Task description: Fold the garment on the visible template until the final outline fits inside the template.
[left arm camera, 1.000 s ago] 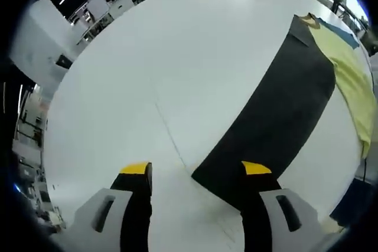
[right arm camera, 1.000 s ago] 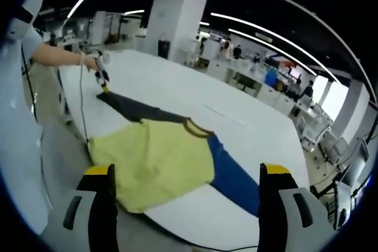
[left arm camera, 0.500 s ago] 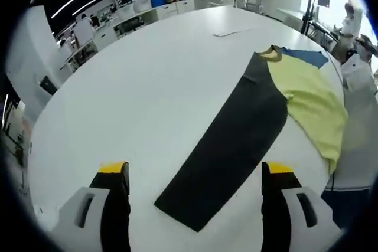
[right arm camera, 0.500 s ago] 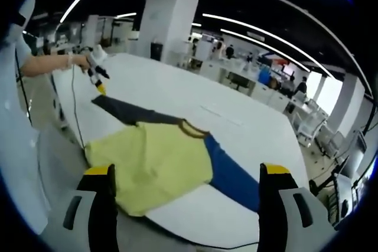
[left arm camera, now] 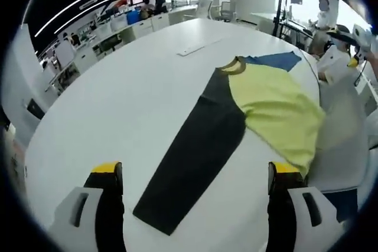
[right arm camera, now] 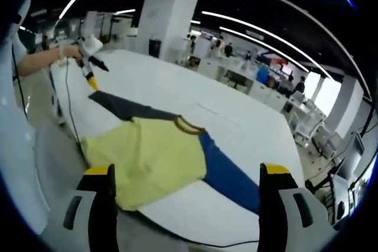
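Note:
A long-sleeved shirt lies spread on the white table (left arm camera: 118,92). It has a yellow body (left arm camera: 274,107), a black sleeve (left arm camera: 195,151), a blue sleeve (left arm camera: 274,60) and a brown collar (left arm camera: 233,66). My left gripper (left arm camera: 196,169) hovers open above the end of the black sleeve and holds nothing. My right gripper (right arm camera: 186,172) is open over the near table edge, by the yellow body (right arm camera: 142,157) and blue sleeve (right arm camera: 227,175). In the right gripper view a hand holds the left gripper (right arm camera: 90,74) in the air just past the black sleeve (right arm camera: 127,109).
A flat white strip (left arm camera: 190,50) lies on the table beyond the collar. The person in white (left arm camera: 339,87) stands at the table edge by the yellow body. Desks, chairs and other people fill the room behind. A white pillar (right arm camera: 168,19) stands past the table.
My left gripper has lifted off the black sleeve's end and drawn back, so the whole shirt now shows. The right gripper has barely moved. The shirt lies as before.

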